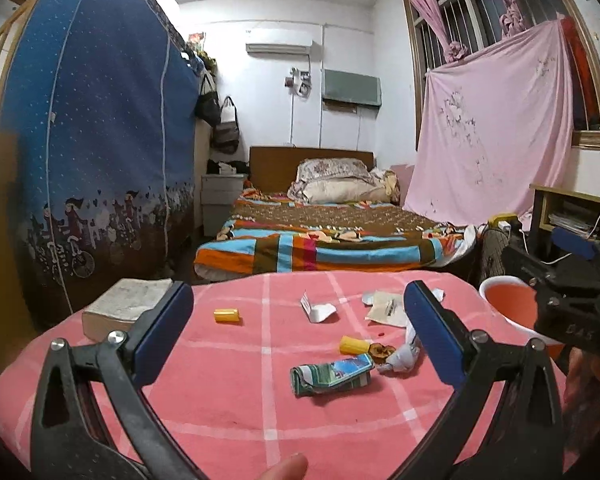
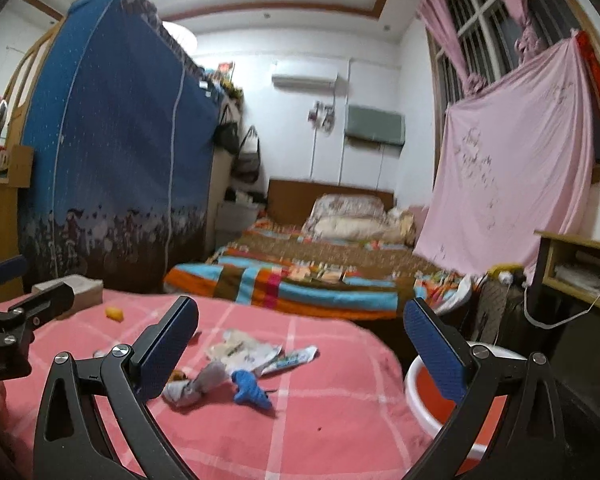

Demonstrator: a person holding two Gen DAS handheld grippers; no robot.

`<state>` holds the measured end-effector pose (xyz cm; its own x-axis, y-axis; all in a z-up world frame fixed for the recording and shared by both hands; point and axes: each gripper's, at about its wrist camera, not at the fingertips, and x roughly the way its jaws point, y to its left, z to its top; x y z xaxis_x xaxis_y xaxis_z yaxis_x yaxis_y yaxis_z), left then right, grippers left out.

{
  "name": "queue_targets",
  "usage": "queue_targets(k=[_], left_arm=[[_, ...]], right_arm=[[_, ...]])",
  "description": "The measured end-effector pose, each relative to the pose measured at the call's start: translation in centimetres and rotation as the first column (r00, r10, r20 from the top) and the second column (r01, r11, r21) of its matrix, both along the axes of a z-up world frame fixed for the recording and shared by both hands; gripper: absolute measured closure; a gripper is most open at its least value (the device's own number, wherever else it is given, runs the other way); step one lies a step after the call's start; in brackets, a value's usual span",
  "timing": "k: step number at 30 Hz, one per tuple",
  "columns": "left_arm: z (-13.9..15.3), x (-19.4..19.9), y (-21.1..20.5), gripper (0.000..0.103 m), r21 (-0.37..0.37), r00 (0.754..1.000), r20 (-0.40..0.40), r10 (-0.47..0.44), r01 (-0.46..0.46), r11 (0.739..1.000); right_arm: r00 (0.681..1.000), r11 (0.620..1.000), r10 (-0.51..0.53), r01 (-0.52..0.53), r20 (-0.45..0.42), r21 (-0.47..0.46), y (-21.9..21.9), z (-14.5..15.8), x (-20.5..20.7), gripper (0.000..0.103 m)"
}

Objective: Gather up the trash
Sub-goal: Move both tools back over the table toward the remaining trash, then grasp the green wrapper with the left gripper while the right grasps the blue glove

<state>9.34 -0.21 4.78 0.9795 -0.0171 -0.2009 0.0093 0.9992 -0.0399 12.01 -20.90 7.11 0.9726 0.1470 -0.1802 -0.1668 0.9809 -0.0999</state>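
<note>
The tabletop [image 1: 228, 392], draped in a pink checked cloth, carries everything; it stands at the foot of a bed [image 1: 320, 240], so the trash has probably been laid out on purpose within easy reach. Off its right edge sits a white basin [image 2: 414, 380] with a red inside, low and just beside the cloth, likely the place for the trash to go. A thick book [image 1: 120, 308] lies at the far left corner, apart from the litter.

The left gripper [image 1: 300, 328] hovers above the near edge, its jaws wide apart and holding nothing. The right gripper [image 2: 300, 340] hangs over the right side, jaws likewise spread and empty, its right finger above the basin.

The trash lies in a loose cluster. Flat paper wrappers [image 1: 386, 308] sit farthest, a crumpled printed carton [image 1: 332, 374] lies nearest, ahead of the left jaws and right of centre. A twisted grey wad [image 2: 198, 386] rests just beside the right gripper's left finger, with a blue crumpled scrap [image 2: 252, 390] next to it, between the right jaws. 2 small yellow caps [image 1: 227, 315] lie apart, 1 well to the left.
</note>
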Motion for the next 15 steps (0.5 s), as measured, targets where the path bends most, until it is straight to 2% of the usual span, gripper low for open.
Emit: queue_targets(k=[4, 7, 8, 10, 13, 15], left_arm=[[-0.5, 1.6, 0.2, 0.016, -0.025, 0.994, -0.104, -0.025, 0.022, 0.999], [-1.5, 3.1, 0.3, 0.016, -0.069, 0.975, -0.214, -0.059, 0.045, 0.997], [-1.8, 3.5, 0.2, 0.016, -0.079, 0.967, -0.247, -0.065, 0.046, 0.996], [-2.6, 4.4, 0.0, 0.018, -0.098, 0.945, -0.314, -0.088, 0.06, 0.993], [-3.5, 5.3, -0.6, 0.025, -0.109, 0.914, -0.389, -0.117, 0.08, 0.991], [-4.0, 5.9, -1.1, 0.033, -0.104, 0.893, -0.43, -0.13, 0.094, 0.99]], right_arm=[[0.986, 1.0, 0.015, -0.013, -0.164, 0.017, -0.1, -0.9, 2.6, 0.001], [0.964, 0.999, 0.035, -0.025, -0.262, 0.043, -0.4, -1.5, 4.1, 0.01], [0.956, 0.998, 0.045, -0.031, -0.291, 0.052, -0.4, -1.8, 4.5, 0.015], [0.932, 0.996, 0.07, -0.047, -0.355, 0.071, -0.5, -2.4, 5.3, 0.018], [0.896, 0.994, 0.098, -0.068, -0.432, 0.086, -0.3, -3.2, 6.3, 0.021], [0.876, 0.994, 0.108, -0.077, -0.47, 0.083, 0.1, -3.7, 6.9, 0.03]])
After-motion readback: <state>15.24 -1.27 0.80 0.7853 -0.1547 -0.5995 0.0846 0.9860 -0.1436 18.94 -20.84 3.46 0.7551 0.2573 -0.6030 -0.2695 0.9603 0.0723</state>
